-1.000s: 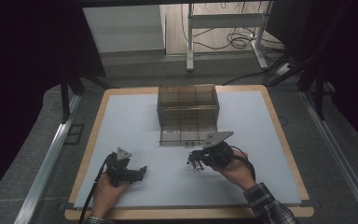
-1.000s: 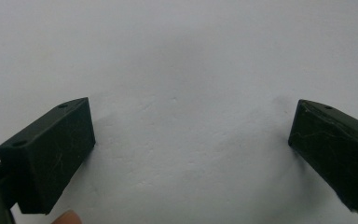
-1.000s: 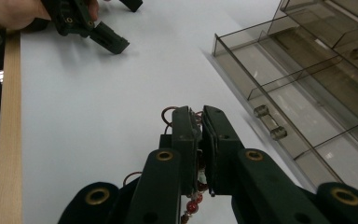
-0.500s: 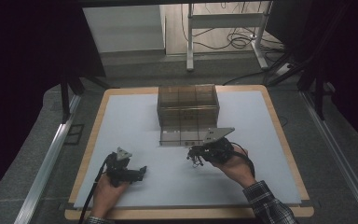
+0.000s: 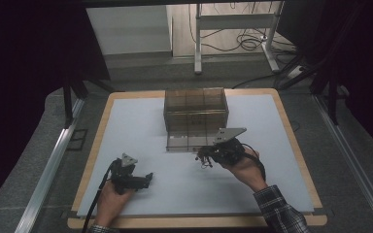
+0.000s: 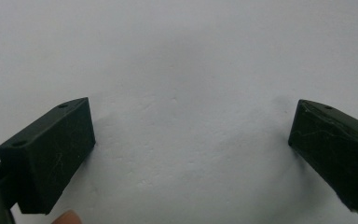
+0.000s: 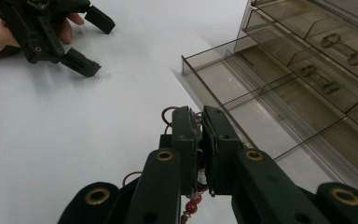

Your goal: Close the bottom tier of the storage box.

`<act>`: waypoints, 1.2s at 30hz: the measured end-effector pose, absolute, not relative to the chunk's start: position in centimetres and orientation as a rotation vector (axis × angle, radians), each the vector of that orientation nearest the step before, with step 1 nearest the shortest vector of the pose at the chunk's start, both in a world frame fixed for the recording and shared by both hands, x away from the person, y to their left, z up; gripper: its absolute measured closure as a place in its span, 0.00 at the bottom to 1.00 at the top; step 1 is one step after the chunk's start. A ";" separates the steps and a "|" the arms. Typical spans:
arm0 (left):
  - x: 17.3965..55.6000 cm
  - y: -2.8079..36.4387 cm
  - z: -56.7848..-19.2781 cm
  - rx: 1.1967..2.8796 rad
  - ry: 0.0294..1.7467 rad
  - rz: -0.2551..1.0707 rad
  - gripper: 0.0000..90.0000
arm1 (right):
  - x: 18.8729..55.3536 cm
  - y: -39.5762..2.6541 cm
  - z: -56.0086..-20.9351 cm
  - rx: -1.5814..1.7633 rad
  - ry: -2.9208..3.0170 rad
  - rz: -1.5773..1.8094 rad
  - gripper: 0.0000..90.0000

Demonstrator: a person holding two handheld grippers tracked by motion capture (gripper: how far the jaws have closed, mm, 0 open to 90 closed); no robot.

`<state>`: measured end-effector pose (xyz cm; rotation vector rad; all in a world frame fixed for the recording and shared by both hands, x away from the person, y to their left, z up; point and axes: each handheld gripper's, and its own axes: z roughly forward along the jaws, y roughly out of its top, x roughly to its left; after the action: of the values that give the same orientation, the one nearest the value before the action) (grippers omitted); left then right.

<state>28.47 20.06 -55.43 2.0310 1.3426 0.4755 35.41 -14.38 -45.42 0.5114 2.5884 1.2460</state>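
Observation:
A smoky clear drawer cabinet (image 5: 195,109) stands at the middle of the white mat (image 5: 141,126), its bottom drawer (image 5: 187,141) pulled out toward me. My right gripper (image 5: 205,158) hovers just in front of that drawer's right part. In the right gripper view its jaws (image 7: 201,122) are shut on a small piece of brown wire loops with red beads (image 7: 193,203), beside the open drawer (image 7: 223,84). My left gripper (image 5: 148,178) rests on the mat at the front left. Its black fingers (image 6: 51,154) stand wide open with bare mat between them.
The drawers above hold small dark dumbbell-shaped parts (image 7: 340,46). The mat lies on a wooden board (image 5: 291,141), with dark floor and a metal rail (image 5: 53,160) beyond it. A table frame and cables (image 5: 243,41) lie far behind.
The right gripper has edged slightly up toward the open drawer, still shut on the beaded wire. The left gripper has stayed where it was.

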 end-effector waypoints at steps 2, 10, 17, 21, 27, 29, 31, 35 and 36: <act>28.5 20.1 -55.4 2.031 1.342 0.475 0.01 | 35.6 -14.5 -45.3 0.515 2.578 1.247 0.92; 28.5 20.1 -55.4 2.032 1.342 0.475 0.01 | 36.2 -14.7 -44.9 0.527 2.553 1.259 0.92; 28.5 20.1 -55.4 2.032 1.342 0.476 0.01 | 36.9 -14.5 -44.6 0.534 2.534 1.265 0.92; 28.5 20.1 -55.4 2.032 1.342 0.476 0.01 | 37.4 -14.4 -44.5 0.538 2.524 1.267 0.92; 28.5 20.1 -55.4 2.032 1.342 0.476 0.01 | 37.9 -14.1 -44.6 0.541 2.516 1.263 0.92; 28.5 20.1 -55.4 2.032 1.342 0.476 0.01 | 37.9 -14.1 -44.6 0.543 2.514 1.263 0.92; 28.5 20.1 -55.4 2.031 1.343 0.475 0.01 | 38.2 -14.0 -44.7 0.546 2.508 1.264 0.92; 28.5 20.1 -55.4 2.031 1.343 0.475 0.01 | 38.6 -13.7 -44.7 0.550 2.500 1.267 0.92; 28.5 20.1 -55.4 2.032 1.343 0.475 0.01 | 38.7 -13.7 -44.8 0.546 2.497 1.268 0.92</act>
<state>28.47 20.07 -55.43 2.0317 1.3426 0.4755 38.71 -13.66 -44.75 0.5456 2.4974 1.2682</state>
